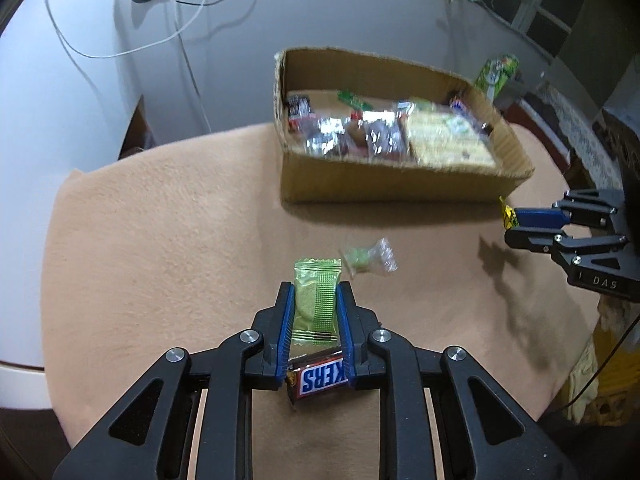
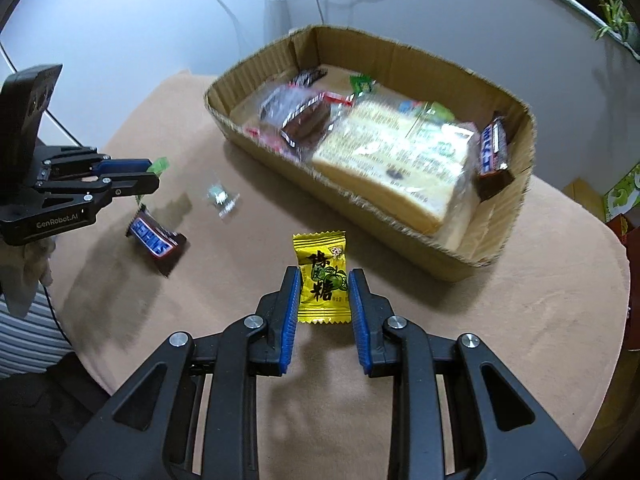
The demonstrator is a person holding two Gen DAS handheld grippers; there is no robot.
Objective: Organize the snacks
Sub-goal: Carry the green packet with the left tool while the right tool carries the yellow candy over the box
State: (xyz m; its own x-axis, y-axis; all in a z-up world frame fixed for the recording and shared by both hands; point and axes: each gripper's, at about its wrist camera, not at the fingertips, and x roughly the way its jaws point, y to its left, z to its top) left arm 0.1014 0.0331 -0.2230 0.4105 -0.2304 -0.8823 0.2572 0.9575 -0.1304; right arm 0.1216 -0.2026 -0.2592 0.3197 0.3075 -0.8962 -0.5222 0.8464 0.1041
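Observation:
My left gripper [image 1: 316,294] is shut on a green wrapped snack [image 1: 316,300] and holds it above the tan cloth; it also shows in the right wrist view [image 2: 150,178]. A Snickers bar [image 1: 320,378] lies on the cloth under it, also seen in the right wrist view [image 2: 156,240]. My right gripper [image 2: 325,282] is shut on a yellow candy packet [image 2: 322,280], seen from the left wrist view [image 1: 510,222] beside the box. A clear-wrapped green candy [image 1: 366,260] lies on the cloth. The cardboard box [image 1: 400,184] holds several snacks, with bread [image 2: 396,160].
The round table carries a tan cloth [image 1: 160,260]. White cables [image 1: 180,20] run along the grey floor behind it. A green carton [image 1: 498,72] stands behind the box. A plant [image 2: 612,12] sits at the far right.

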